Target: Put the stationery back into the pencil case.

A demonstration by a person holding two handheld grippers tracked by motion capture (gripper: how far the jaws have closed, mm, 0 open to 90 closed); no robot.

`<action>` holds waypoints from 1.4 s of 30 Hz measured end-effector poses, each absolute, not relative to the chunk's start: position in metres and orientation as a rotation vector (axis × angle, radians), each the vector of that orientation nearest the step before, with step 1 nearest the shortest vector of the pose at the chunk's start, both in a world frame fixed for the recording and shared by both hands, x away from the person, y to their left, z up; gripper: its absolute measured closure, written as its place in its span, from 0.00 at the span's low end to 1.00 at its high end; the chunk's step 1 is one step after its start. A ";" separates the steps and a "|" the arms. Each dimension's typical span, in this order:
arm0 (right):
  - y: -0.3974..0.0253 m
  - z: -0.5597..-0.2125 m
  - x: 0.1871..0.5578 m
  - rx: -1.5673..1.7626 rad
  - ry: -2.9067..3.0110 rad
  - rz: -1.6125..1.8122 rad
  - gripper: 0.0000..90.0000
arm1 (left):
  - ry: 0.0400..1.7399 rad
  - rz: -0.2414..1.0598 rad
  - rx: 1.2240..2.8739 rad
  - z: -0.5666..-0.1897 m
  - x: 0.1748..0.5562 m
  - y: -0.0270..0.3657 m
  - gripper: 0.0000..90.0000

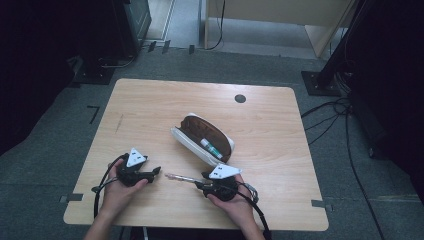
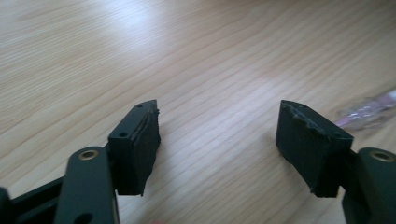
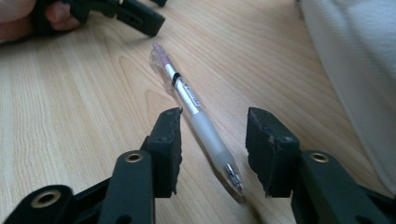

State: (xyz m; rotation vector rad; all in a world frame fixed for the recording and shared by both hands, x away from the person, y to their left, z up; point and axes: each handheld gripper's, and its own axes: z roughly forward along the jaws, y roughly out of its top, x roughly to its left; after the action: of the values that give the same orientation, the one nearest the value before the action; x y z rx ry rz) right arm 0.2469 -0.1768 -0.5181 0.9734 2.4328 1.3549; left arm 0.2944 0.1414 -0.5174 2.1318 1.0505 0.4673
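The right tongs point(image 3: 212, 140) gape wide around a pen point(image 3: 196, 119) lying flat on the bench point(image 1: 150, 105), gripping nothing. The left tongs point(image 2: 217, 140) also stand wide open and empty, near the pen's far end. Beyond lies an open pouch point(image 1: 202, 137) holding a small tube point(image 1: 212, 148).

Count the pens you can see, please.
2: one pen on the table between the right gripper jaws, one inside the open case. More may be hidden.
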 end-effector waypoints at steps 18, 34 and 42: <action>-0.163 -0.522 0.244 0.933 2.505 1.243 0.78 | 1.300 0.534 2.067 -0.518 0.278 0.183 0.06; -0.154 -0.522 0.231 0.896 2.462 1.182 0.90 | 1.320 0.544 2.058 -0.519 0.280 0.184 0.06; -0.153 -0.521 0.229 0.954 2.456 1.204 0.90 | 1.318 0.539 2.068 -0.519 0.282 0.183 0.03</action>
State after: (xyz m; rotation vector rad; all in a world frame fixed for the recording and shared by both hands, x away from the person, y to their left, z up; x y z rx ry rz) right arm 0.2292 -0.1529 -0.5210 0.9538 2.4562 1.2041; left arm 0.2816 0.1826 -0.5188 2.0680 1.3177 0.5390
